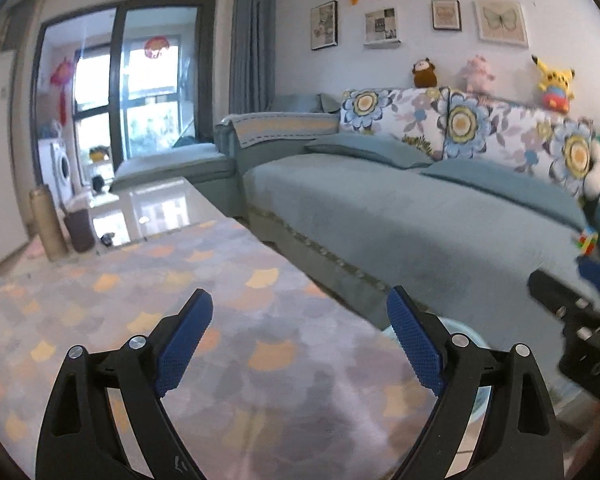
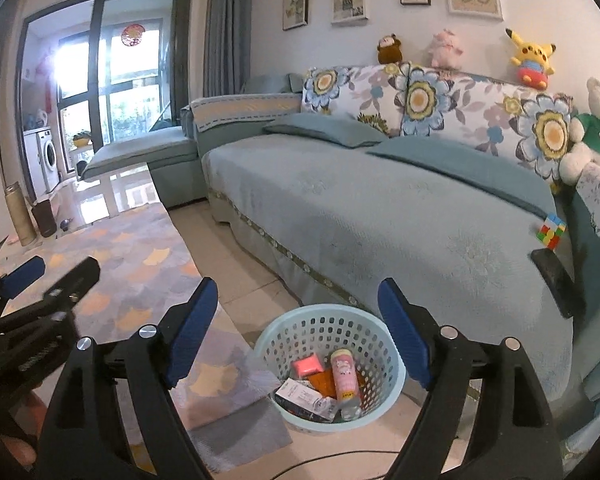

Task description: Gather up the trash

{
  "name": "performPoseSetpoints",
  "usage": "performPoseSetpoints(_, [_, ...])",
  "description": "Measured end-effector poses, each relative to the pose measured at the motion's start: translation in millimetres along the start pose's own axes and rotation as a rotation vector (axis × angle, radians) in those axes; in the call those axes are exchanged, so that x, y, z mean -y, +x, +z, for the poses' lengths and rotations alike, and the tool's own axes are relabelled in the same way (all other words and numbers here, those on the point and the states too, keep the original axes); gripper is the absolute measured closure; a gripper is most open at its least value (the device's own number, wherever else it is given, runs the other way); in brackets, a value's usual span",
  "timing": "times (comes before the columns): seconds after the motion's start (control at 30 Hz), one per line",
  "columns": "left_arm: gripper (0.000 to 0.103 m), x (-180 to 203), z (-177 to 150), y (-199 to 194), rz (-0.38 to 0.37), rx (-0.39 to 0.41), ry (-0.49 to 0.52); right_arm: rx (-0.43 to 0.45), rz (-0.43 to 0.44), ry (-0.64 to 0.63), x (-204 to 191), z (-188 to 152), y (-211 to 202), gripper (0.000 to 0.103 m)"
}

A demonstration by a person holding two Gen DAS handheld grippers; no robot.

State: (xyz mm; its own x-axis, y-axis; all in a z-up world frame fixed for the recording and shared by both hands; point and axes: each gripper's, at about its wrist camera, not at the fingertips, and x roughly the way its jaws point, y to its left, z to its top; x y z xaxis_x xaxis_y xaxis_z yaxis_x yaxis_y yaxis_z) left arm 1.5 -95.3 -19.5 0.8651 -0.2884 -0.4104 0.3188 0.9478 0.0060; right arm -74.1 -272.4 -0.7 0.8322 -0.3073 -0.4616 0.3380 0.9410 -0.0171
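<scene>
Living-room floor beside the sofa [image 2: 340,220] holds the basket [image 2: 384,388] of trash [image 2: 344,376]: light, rigid, best lifted by its rim. Both grippers [image 1: 300,344] [image 2: 298,334] hang with fingers spread, empty.

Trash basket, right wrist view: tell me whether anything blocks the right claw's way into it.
Nothing visible does. The right claw stands open and empty above the light blue trash basket, whose top is uncovered, with a pink bottle and packets inside.
</scene>
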Motion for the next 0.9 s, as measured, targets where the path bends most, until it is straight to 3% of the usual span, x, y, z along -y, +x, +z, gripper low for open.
performPoseSetpoints(0.43, [0.016,-4.0,-4.3,1.2,-0.016,-0.013,-0.014,0.076,0.011,0.029,-2.3,-4.6,-10.3,0.025])
performPoseSetpoints(0.9, [0.014,-5.1,-4.9,-0.6,-0.01,-0.004,-0.027,0.043,0.029,0.021,-10.1,-8.9,-1.6,0.025])
